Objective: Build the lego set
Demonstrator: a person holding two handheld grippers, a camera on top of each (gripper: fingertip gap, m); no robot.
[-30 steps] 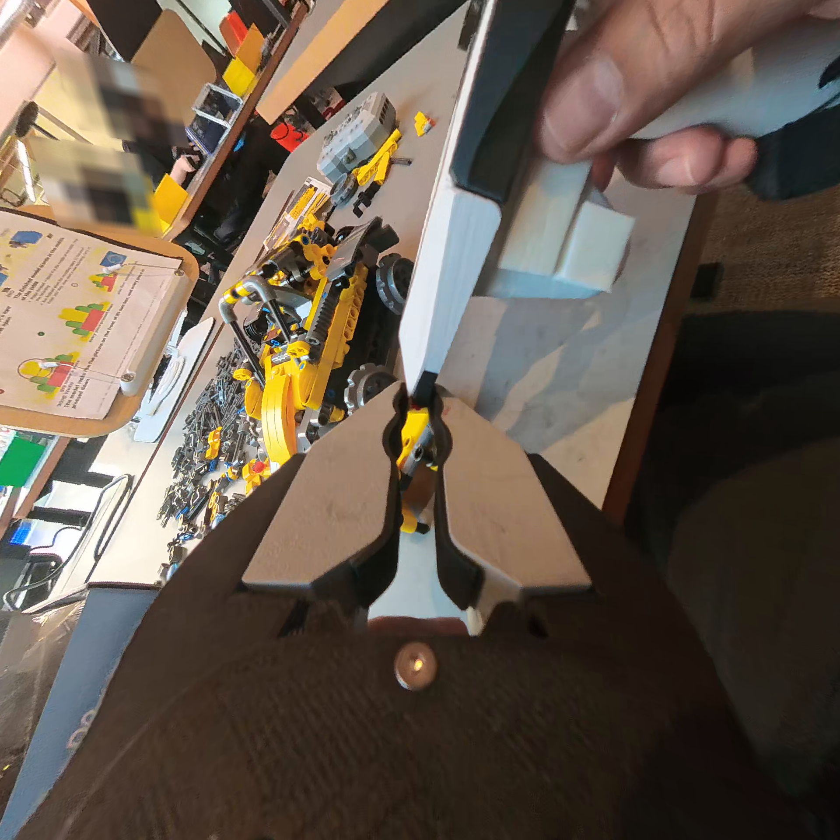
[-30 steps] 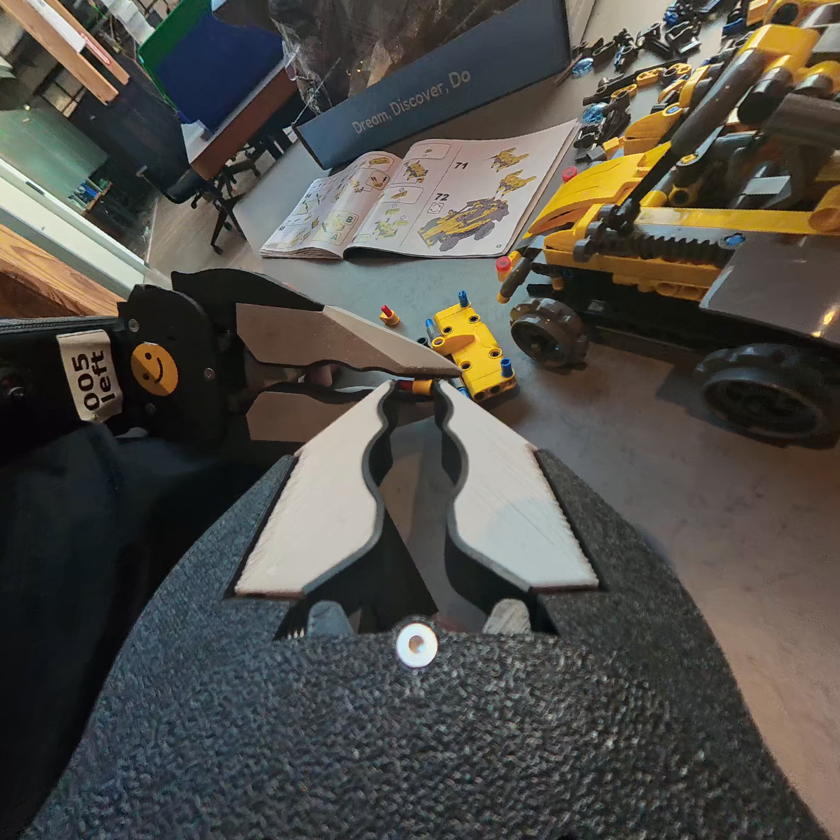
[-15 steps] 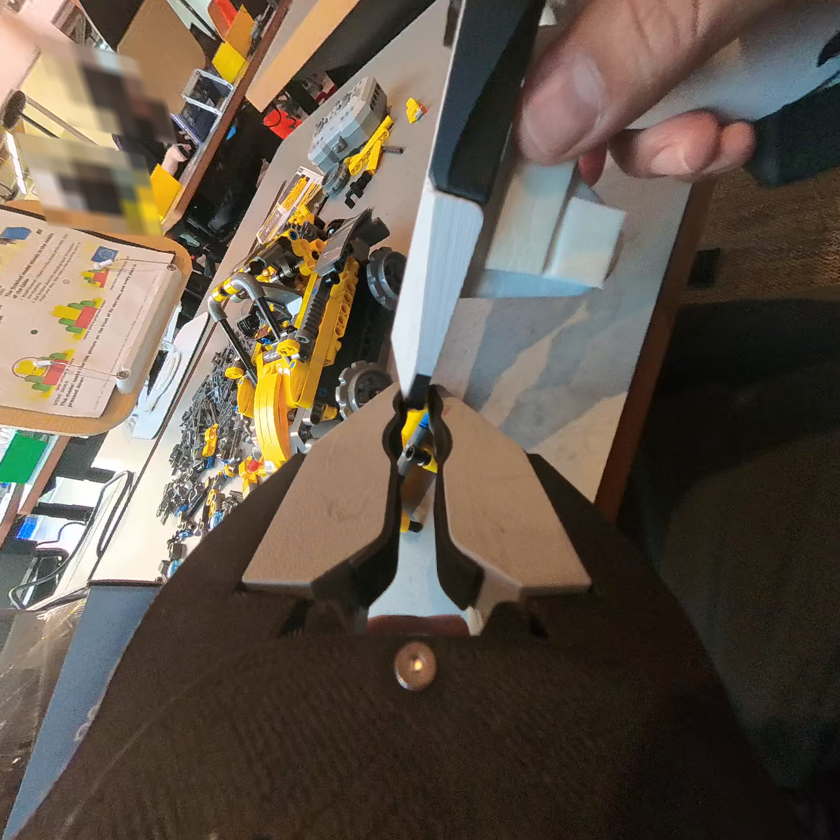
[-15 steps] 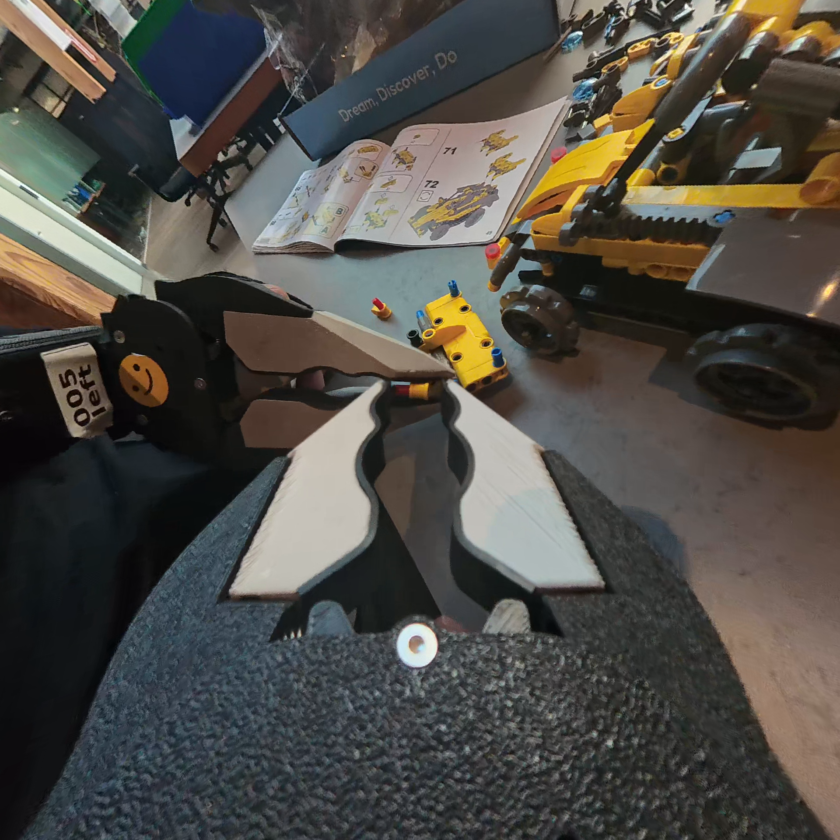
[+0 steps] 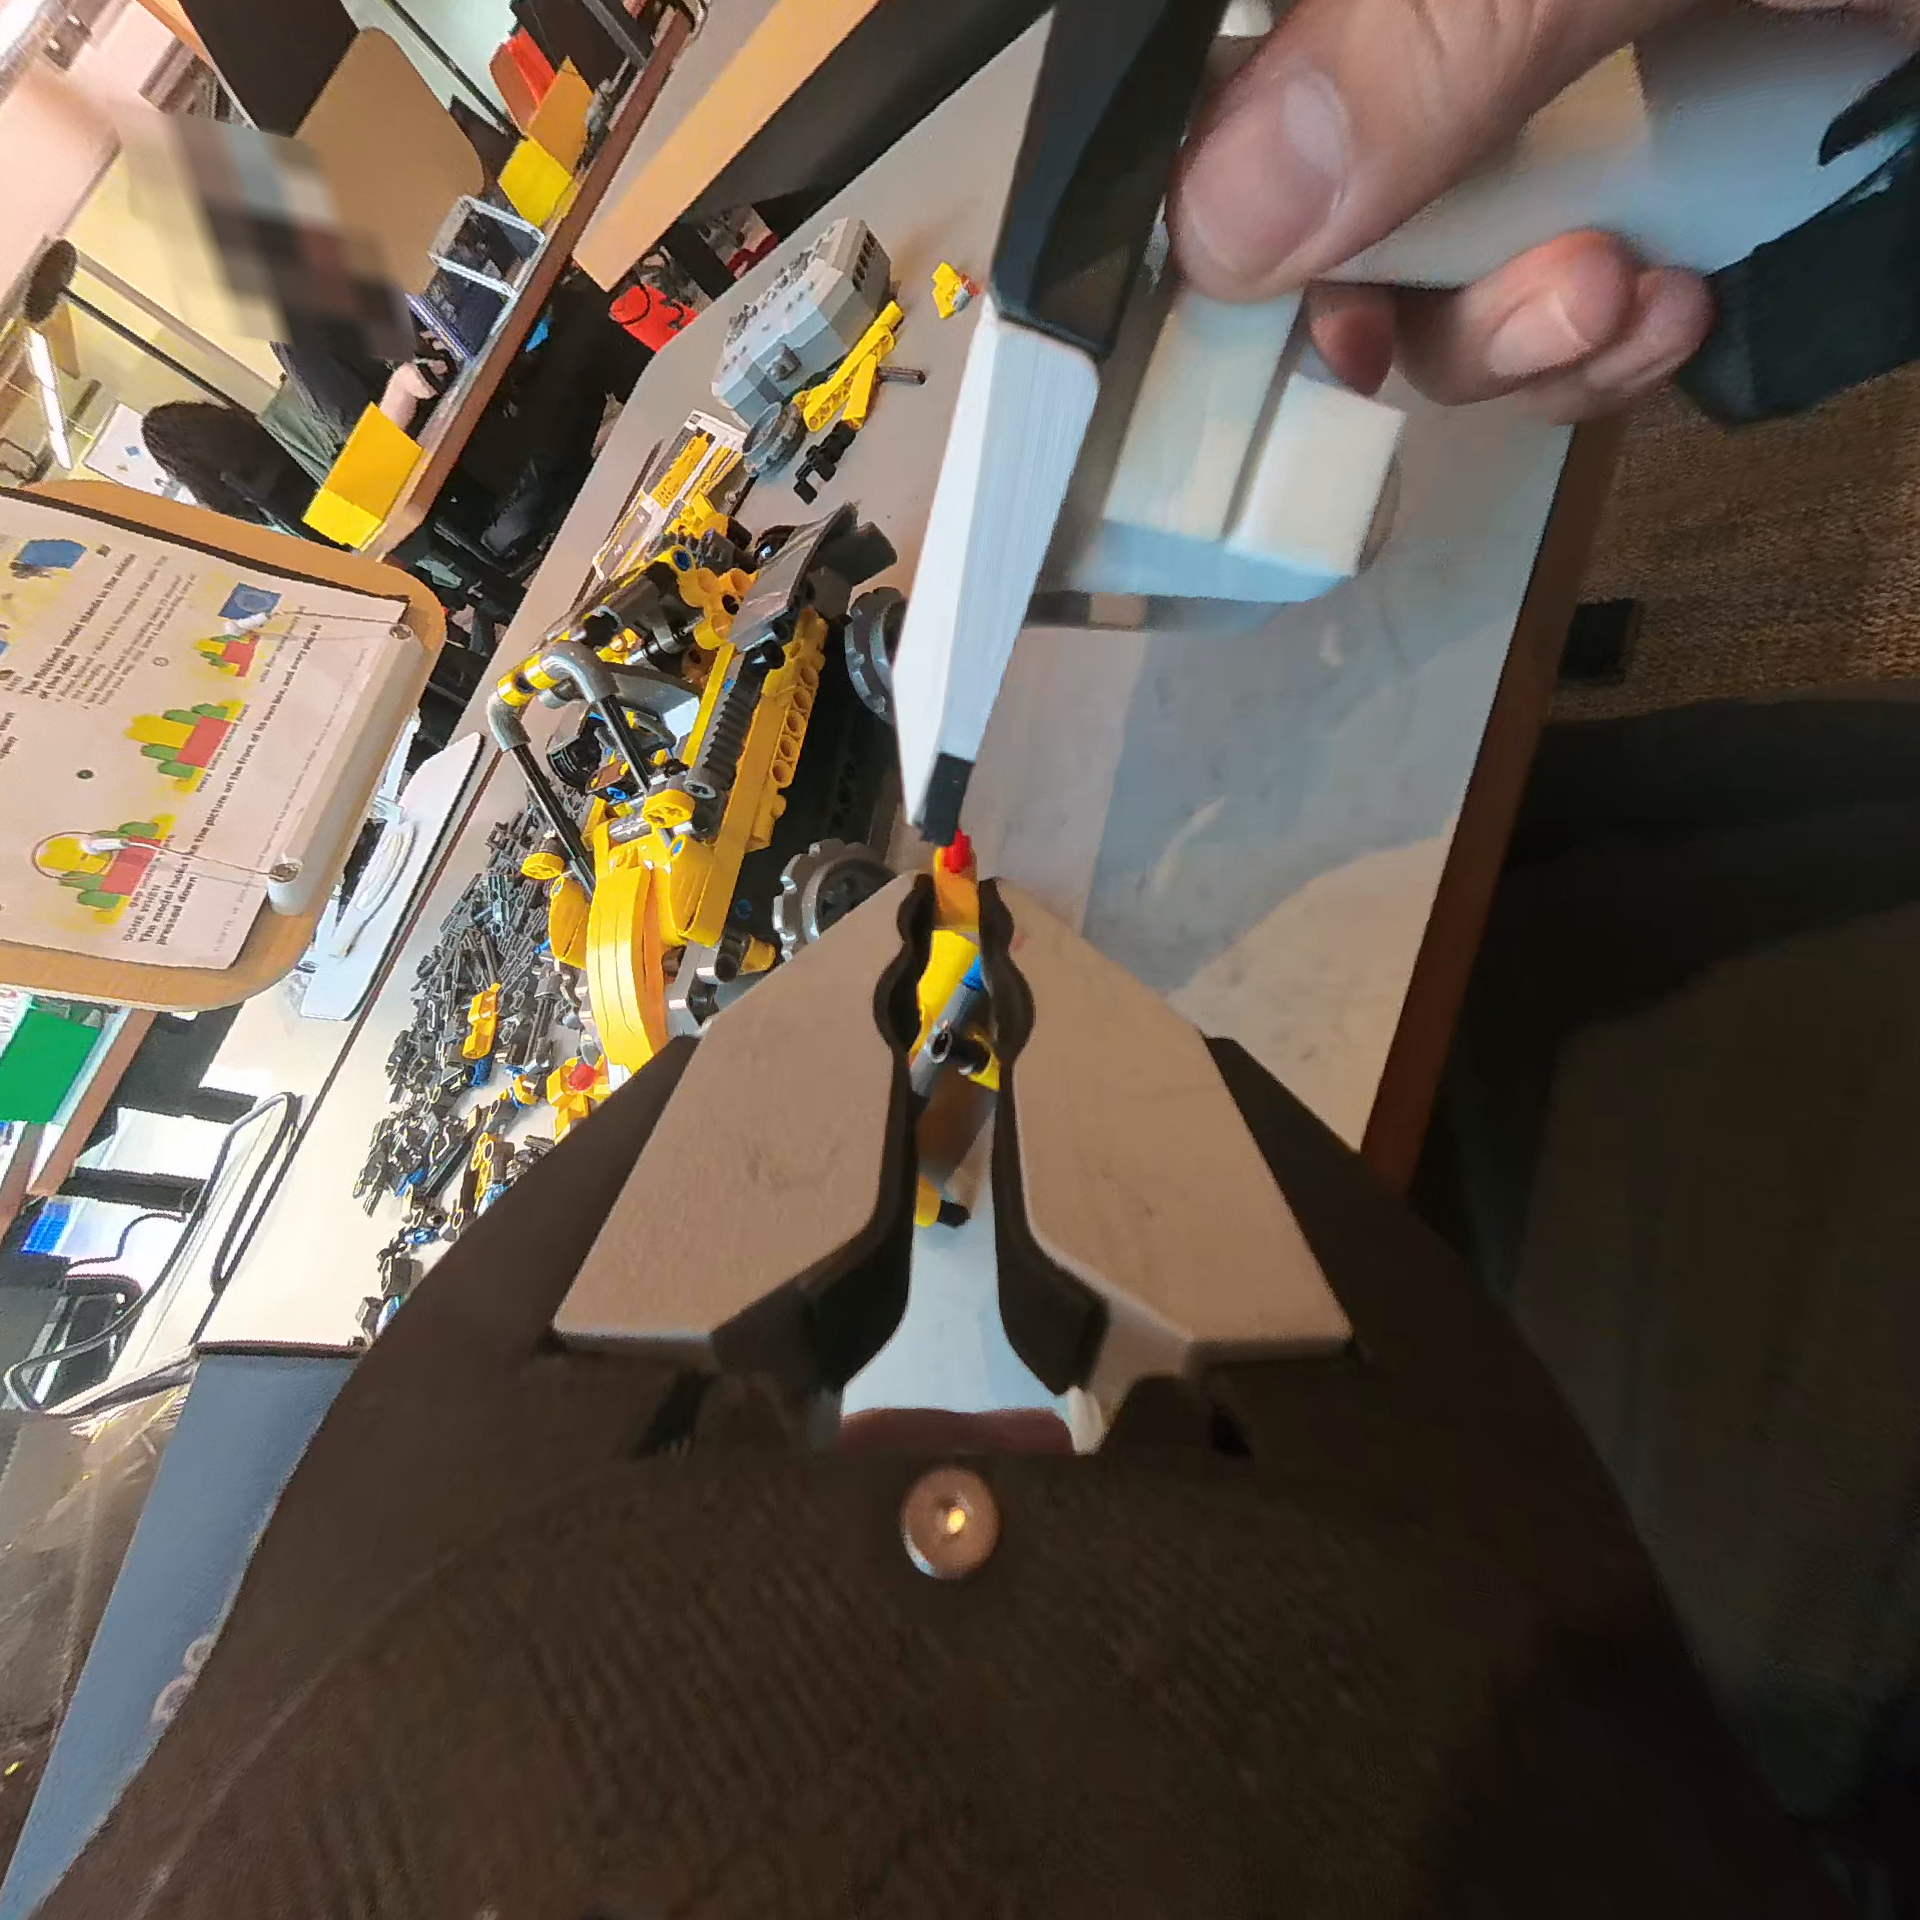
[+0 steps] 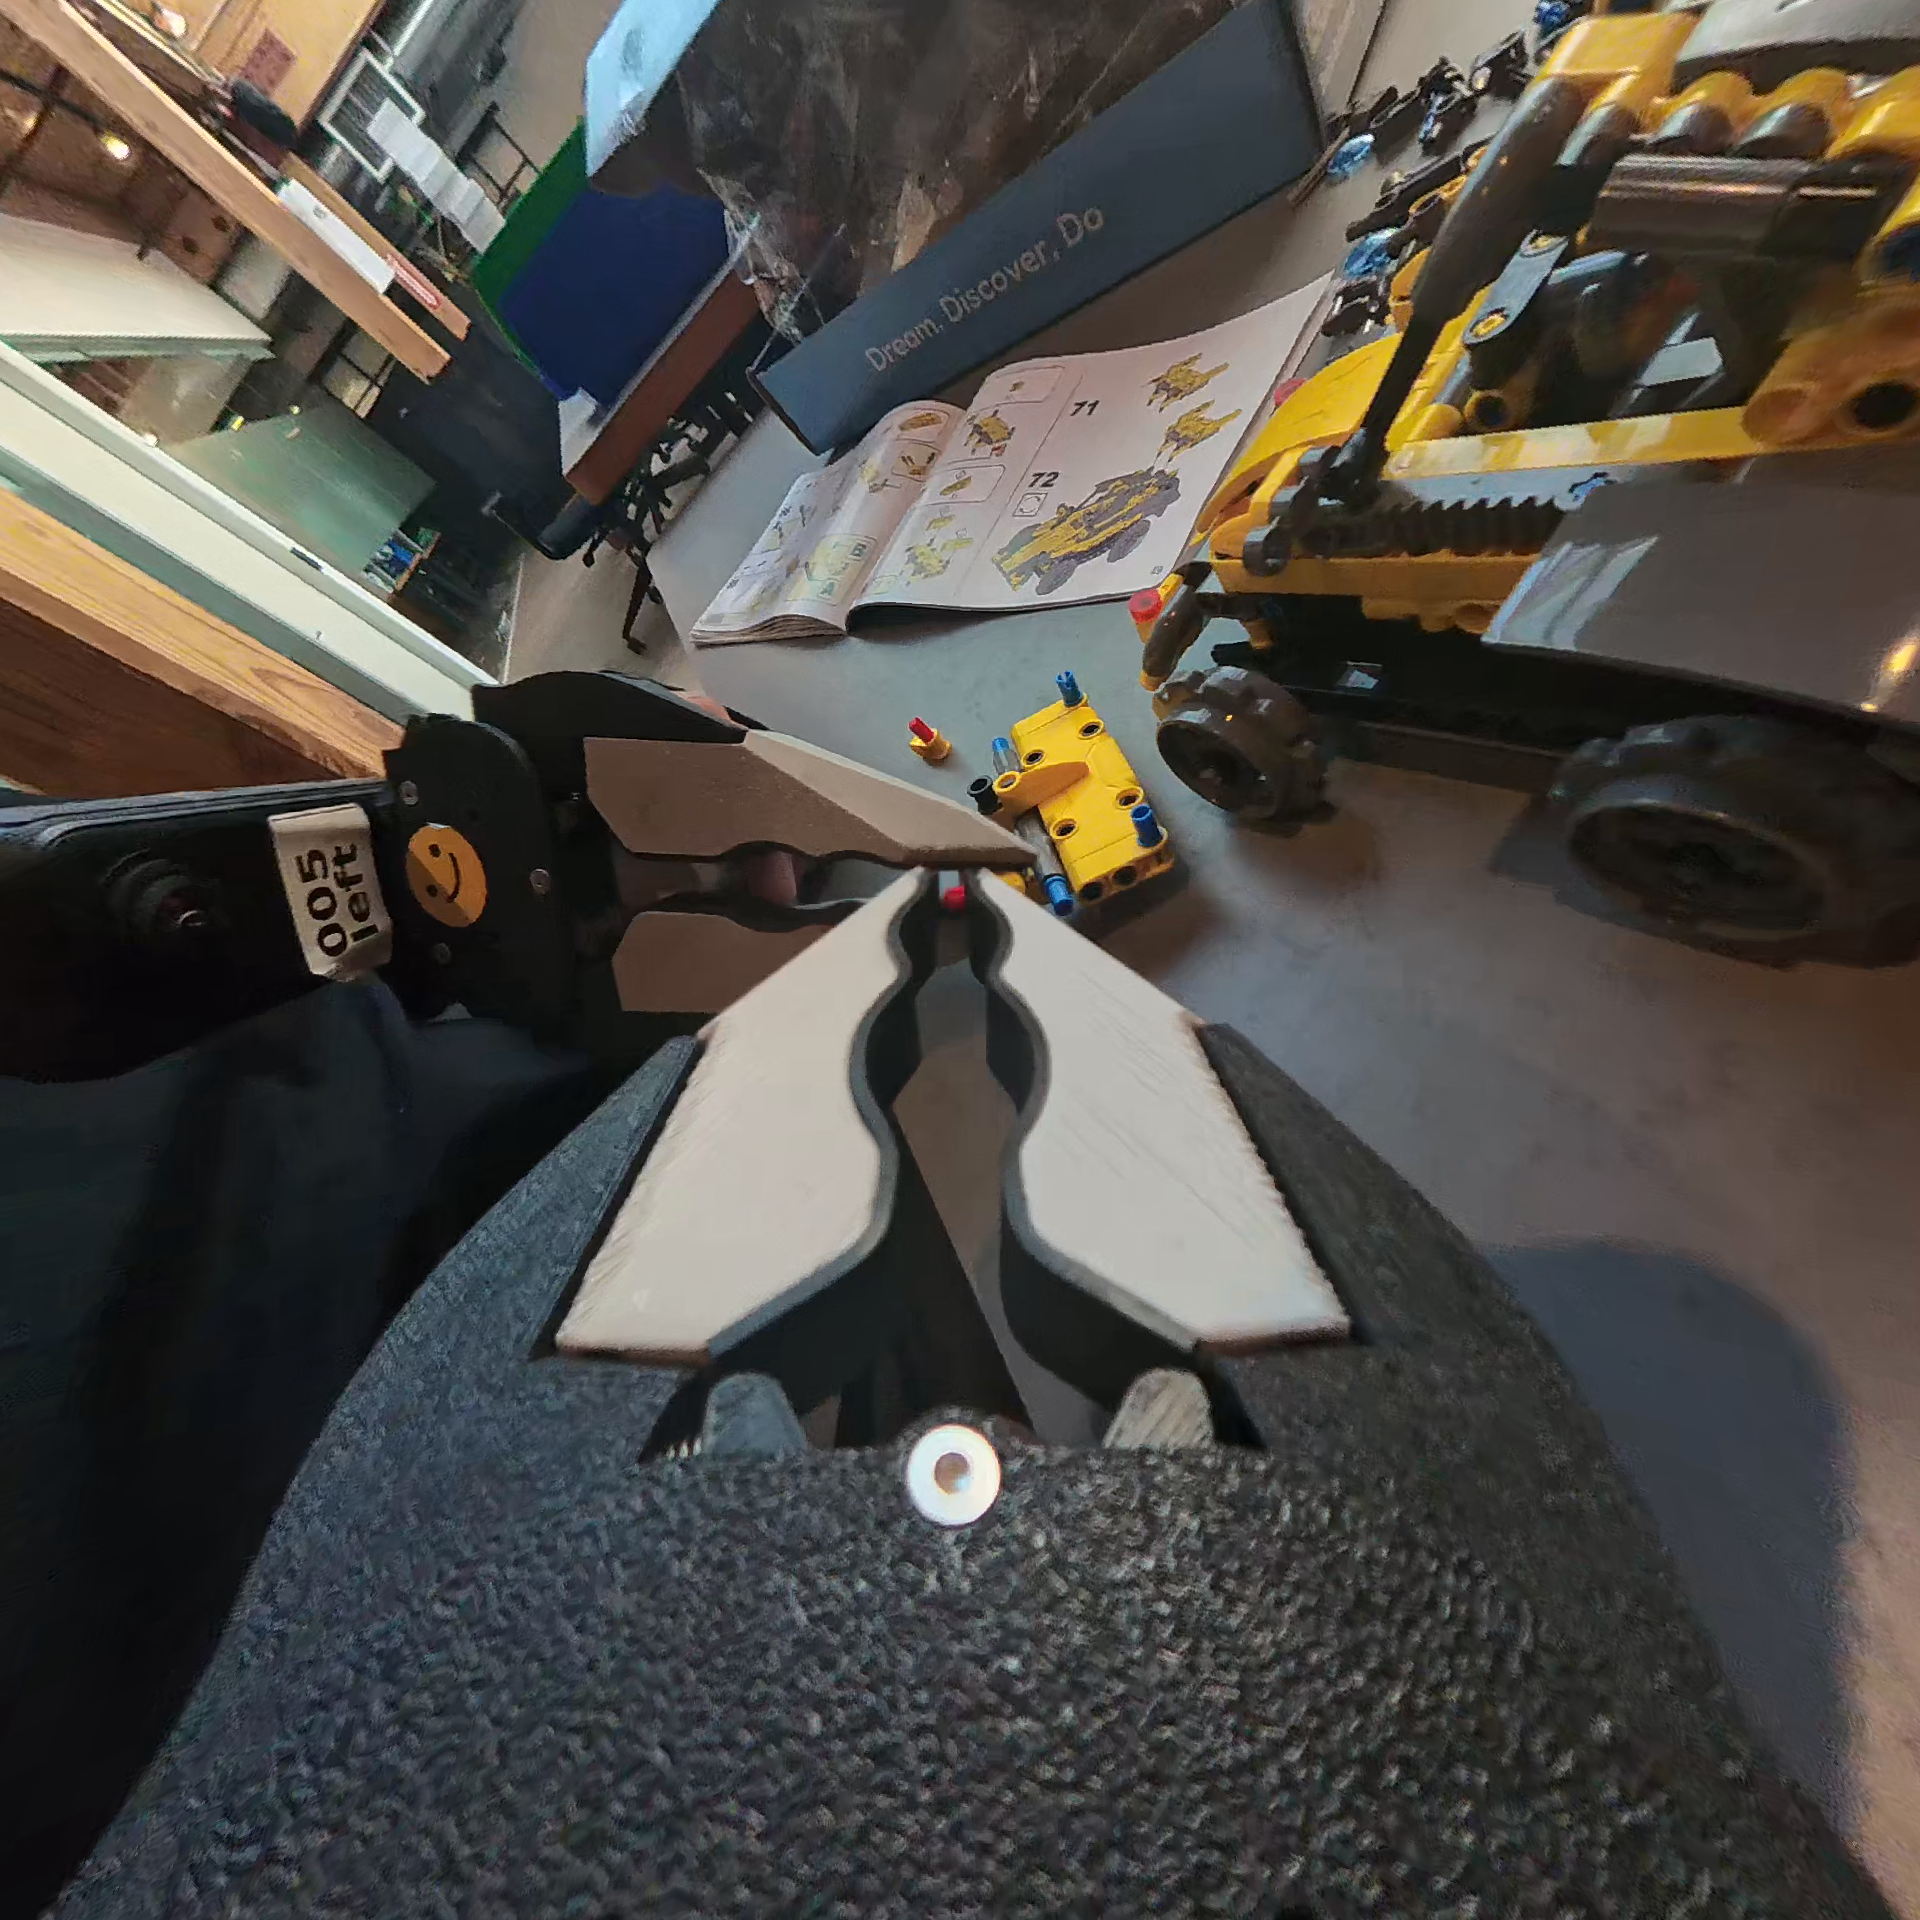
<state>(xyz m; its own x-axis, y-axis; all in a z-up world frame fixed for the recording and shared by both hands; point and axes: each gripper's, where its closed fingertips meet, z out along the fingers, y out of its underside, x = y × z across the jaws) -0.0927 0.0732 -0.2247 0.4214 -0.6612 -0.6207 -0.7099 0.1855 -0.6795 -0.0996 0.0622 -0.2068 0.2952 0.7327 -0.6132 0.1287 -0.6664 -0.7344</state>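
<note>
Gripping a yellow piece [image 5: 948, 940] half-hidden in left gripper [image 5: 948, 894], right gripper [image 6: 948, 888] meeting it

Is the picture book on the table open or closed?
Open. The instruction booklet lies flat on the grey table with two pages spread, beside the yellow toy vehicle.

Each camera sits just behind its own fingers, looking forward along them, close above a grey table [image 6: 1455, 1091]. The left view is rolled sideways, facing across the table; the right faces low across it. Both share the yellow toy vehicle [image 5: 686, 800] [image 6: 1558, 468] beyond the fingertips, and each shows the other gripper's tip.
</note>
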